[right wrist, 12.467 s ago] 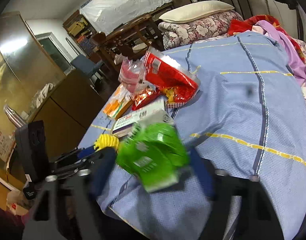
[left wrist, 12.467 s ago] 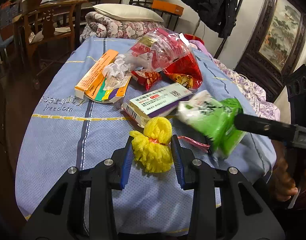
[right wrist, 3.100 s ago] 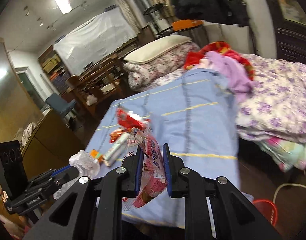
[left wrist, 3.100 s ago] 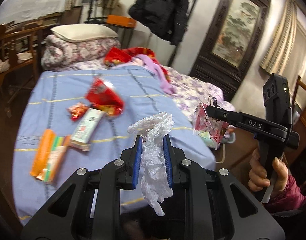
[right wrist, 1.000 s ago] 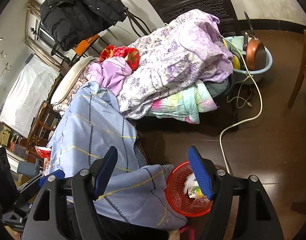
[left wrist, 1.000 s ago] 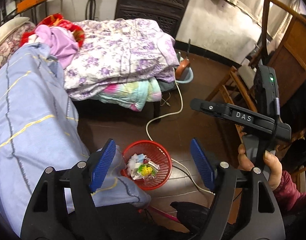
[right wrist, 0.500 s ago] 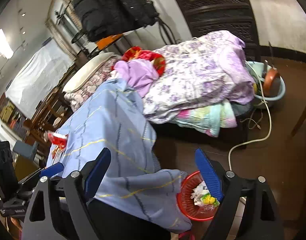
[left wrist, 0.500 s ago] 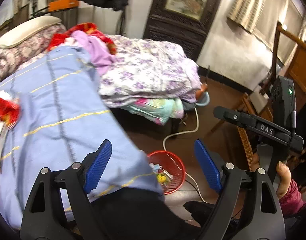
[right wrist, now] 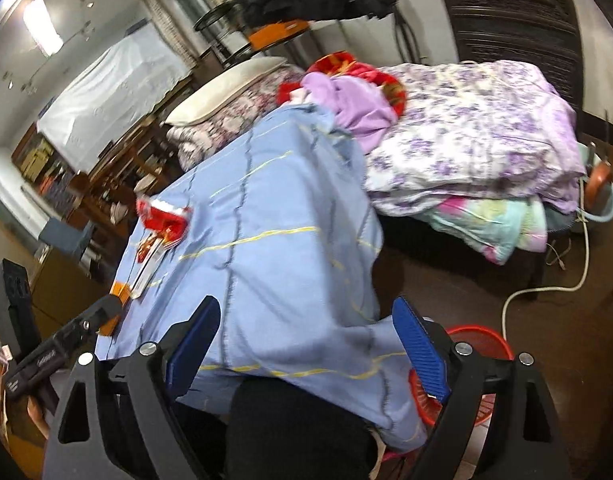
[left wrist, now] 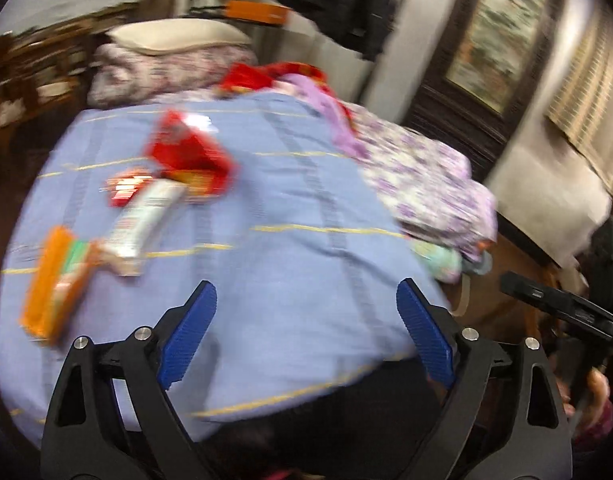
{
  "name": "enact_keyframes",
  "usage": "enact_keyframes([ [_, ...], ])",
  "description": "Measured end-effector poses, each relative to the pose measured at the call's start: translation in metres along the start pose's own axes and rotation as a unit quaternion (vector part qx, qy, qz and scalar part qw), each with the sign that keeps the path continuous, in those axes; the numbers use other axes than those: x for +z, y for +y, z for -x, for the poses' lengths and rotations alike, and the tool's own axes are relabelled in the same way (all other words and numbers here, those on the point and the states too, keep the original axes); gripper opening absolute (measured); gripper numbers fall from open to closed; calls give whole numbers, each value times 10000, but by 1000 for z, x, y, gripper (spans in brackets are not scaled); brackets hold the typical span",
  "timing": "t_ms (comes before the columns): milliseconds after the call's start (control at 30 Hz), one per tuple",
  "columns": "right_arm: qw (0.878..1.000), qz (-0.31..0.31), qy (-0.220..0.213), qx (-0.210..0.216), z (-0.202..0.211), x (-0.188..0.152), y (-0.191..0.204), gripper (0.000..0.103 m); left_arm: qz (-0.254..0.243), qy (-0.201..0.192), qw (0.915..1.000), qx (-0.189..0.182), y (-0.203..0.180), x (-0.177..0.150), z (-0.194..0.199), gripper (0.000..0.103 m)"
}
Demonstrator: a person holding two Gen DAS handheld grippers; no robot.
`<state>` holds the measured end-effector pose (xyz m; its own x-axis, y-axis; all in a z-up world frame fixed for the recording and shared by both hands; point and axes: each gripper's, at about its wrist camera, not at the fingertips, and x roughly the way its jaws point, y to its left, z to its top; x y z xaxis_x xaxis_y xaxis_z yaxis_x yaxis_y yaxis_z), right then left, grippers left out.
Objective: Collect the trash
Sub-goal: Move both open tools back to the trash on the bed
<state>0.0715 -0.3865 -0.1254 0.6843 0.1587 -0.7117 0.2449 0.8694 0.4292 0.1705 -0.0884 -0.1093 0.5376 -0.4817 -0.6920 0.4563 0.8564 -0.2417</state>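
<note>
Above the near edge of the blue cloth (left wrist: 290, 240) that is covering the surface, the left claw (left wrist: 306, 336) is hovering with its blue pads spread wide and nothing between them. Bare cloth is lying directly ahead of it, giving open room across the middle and right of the cloth. Toward the left part of the cloth the remaining trash is sitting in a loose line: an orange-and-green box (left wrist: 54, 280) nearest the left edge, a white carton (left wrist: 146, 220) just beyond it and touching or overlapping it, a small shiny wrapper (left wrist: 126, 188) beside the carton's far end, and a red snack bag (left wrist: 190, 156) farthest back. This view is blurred, so finer detail is unreadable.

Over the cloth's near right corner, where the fabric is draping down, the right claw (right wrist: 306, 348) is likewise standing wide apart and empty. Just past that hanging corner, on the floor, the red basket (right wrist: 482, 340) is partly hiding behind the claw's right finger; its contents are not visible. Beyond the cloth's right edge a pile of purple floral bedding (right wrist: 478, 132) is crowding close, leaving a dark strip of floor between.
</note>
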Motion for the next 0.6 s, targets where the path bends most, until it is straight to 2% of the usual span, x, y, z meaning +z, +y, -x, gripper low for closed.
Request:
enact_keyframes([
  [100,9999,99,59,71,-9,0,18,87,183,-185,9976,649,41,1,11,90],
  [267,9992,367,136,43,-17,3,44,89,637,-197,9909,1167,111,-2,20,92],
  [433,9986,481,233,-5,-26,5,60,90,1155,-55,9877,1052,159,-11,14,92],
  [500,9983,525,269,-17,-31,7,65,90,1196,-29,9883,945,166,-15,9,92],
  [600,9974,639,346,3,-40,9,78,90,1026,-24,9888,1086,167,-17,3,92],
])
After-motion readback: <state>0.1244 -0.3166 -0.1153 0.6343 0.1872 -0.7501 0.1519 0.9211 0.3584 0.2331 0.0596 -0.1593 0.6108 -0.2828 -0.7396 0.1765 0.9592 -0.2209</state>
